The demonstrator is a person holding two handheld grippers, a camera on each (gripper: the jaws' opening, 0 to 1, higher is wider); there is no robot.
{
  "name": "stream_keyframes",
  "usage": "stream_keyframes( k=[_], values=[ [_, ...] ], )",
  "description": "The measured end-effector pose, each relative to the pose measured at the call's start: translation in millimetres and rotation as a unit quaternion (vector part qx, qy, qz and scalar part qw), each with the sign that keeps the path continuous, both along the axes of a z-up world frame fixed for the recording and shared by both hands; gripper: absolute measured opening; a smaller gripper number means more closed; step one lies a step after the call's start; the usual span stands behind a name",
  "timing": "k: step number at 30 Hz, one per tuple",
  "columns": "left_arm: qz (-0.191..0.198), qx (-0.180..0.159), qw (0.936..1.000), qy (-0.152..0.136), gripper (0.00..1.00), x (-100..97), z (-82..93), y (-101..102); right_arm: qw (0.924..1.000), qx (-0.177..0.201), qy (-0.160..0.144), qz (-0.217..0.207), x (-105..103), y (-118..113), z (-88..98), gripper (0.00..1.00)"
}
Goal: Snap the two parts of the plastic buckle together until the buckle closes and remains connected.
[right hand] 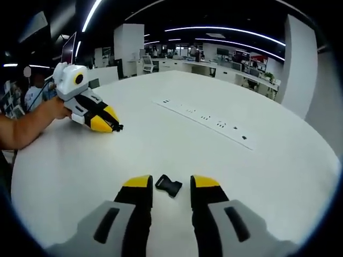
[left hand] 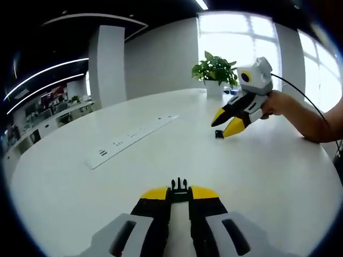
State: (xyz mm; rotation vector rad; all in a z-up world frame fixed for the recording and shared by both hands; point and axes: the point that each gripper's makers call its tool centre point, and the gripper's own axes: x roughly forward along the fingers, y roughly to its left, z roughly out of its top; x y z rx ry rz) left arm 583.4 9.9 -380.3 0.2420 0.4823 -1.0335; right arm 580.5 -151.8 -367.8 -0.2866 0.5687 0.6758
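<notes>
In the left gripper view my left gripper (left hand: 179, 193) is shut on the black pronged buckle part (left hand: 179, 185), whose prongs stick out past the yellow tips. Across the white table (left hand: 268, 176), my right gripper (left hand: 221, 128) hovers open over the other black buckle part (left hand: 218, 134), which lies flat on the table. In the right gripper view that socket part (right hand: 169, 186) rests on the table between the open jaws of my right gripper (right hand: 171, 183), touching neither. My left gripper (right hand: 113, 127) appears at the left with the pronged part (right hand: 120, 128) at its tip.
A long white socket strip (left hand: 131, 140) (right hand: 206, 119) is set into the tabletop between the two grippers. A potted plant (left hand: 216, 72) stands behind my right gripper. A person's hand (left hand: 276, 104) and forearm (right hand: 24, 128) hold the grippers. Office desks line the background.
</notes>
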Motion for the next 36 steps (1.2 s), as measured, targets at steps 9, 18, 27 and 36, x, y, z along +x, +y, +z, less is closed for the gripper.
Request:
stream_keyframes(
  k=[9,18,27,36],
  values=[
    [-0.002,-0.003,1.0,0.001,0.11,-0.2,-0.2,-0.9,0.9999,-0.008,0.009,0.008,-3.9,1.8,-5.5,0.25],
    [-0.002,-0.004,1.0,0.002,0.11,2.7,-0.6,-1.0,0.9999,-0.013,0.003,0.002,-3.5,-3.0,-3.4,0.26],
    [-0.003,-0.004,1.0,0.001,0.11,2.4,-0.6,-1.2,0.9999,-0.01,0.013,0.003,-5.4,0.3,-6.8,0.22],
    [-0.004,-0.004,1.0,0.001,0.11,1.4,-0.6,-1.5,0.9999,-0.007,0.009,-0.002,-2.9,-1.5,-5.3,0.17]
  ],
)
